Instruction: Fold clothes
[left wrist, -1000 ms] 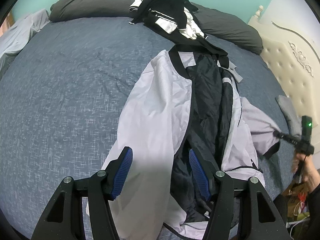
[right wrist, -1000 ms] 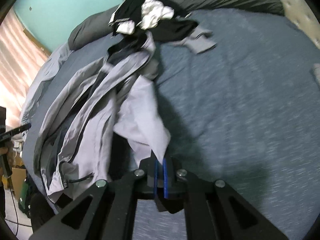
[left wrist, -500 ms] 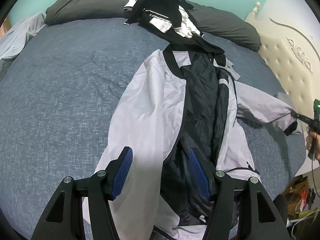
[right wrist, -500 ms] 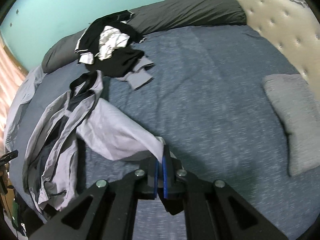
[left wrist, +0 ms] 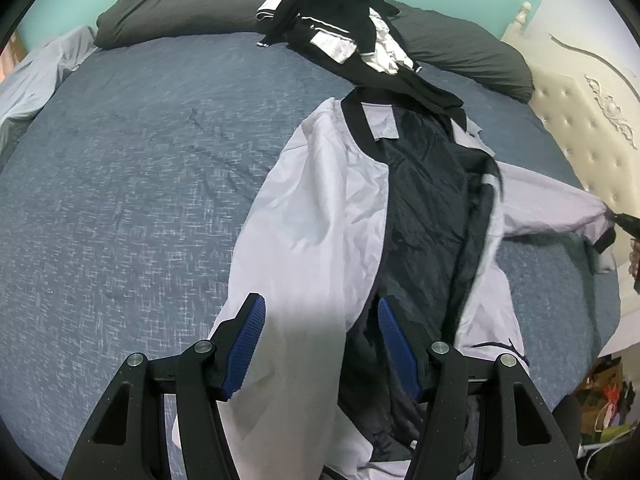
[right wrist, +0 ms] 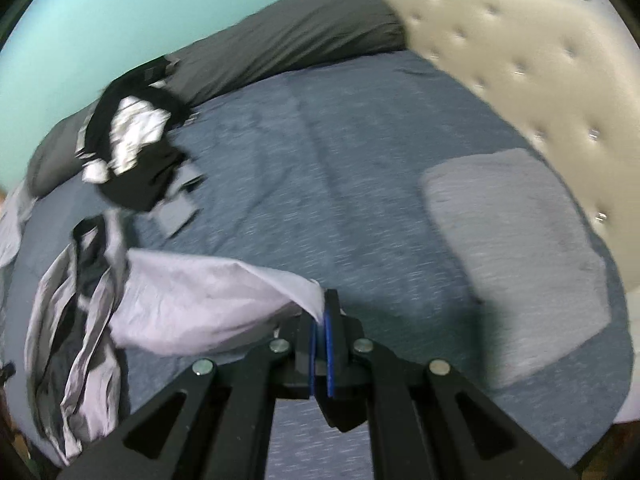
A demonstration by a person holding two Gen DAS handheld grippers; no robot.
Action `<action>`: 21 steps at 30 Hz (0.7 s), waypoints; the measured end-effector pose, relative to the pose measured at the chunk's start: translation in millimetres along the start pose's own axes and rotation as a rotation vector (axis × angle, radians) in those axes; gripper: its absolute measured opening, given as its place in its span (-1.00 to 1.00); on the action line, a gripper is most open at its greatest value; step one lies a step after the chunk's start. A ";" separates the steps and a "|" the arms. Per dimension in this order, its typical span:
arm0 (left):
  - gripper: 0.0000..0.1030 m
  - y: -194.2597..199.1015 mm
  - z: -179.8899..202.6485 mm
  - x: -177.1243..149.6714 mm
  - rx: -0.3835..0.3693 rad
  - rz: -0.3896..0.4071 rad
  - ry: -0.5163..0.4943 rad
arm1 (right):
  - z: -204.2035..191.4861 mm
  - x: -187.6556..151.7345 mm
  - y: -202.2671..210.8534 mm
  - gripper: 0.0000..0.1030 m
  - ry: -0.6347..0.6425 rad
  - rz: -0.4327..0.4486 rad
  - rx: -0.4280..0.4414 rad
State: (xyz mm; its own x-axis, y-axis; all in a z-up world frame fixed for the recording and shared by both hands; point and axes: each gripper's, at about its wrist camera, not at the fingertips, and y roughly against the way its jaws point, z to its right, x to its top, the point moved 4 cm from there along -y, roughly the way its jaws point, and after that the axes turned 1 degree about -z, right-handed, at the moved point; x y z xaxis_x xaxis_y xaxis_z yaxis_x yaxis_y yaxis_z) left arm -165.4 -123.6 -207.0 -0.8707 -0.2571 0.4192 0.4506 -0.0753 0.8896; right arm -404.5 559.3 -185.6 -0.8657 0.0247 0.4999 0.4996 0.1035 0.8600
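We have drawn the jacket (left wrist: 320, 208) sleeve (right wrist: 208, 296) out rightward, right gripper (right wrist: 320, 344) clamped on its cuff; left gripper (left wrist: 320, 344) hovers apart, so flattening can follow.

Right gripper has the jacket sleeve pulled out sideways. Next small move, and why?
Probably lower the right gripper and lay the sleeve flat on the bed. It is shut on the cuff, the sleeve hangs stretched above the cover, and the left gripper is open over the jacket.

Jacket (left wrist: 328, 216) on bed (left wrist: 120, 200) centre; clothes pile (left wrist: 344, 32) at 12 o'clock against bolster (left wrist: 180, 4); cushion (right wrist: 516, 248) at 3 o'clock.
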 end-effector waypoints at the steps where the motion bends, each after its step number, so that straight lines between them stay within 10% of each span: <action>1: 0.22 -1.4 -0.2 0.2 -0.002 -0.003 -0.005 | 7.1 0.8 -1.0 -0.94 -0.009 -0.003 -0.024; 13: 0.22 -10.9 -6.1 -4.3 0.004 -0.029 -0.024 | 17.4 -26.8 -18.2 -0.72 -0.044 0.020 -0.108; 21: 0.22 -15.5 0.1 -13.1 -0.008 -0.053 -0.058 | -20.4 -33.4 -2.2 -0.37 -0.032 0.079 -0.010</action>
State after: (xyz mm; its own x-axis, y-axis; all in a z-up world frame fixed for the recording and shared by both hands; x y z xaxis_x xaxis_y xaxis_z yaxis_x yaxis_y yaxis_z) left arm -161.0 -119.0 -226.3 -0.9032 -0.1961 0.3819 0.4050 -0.0946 0.9094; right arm -376.0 537.9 -202.1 -0.8239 0.0646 0.5631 0.5668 0.0896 0.8190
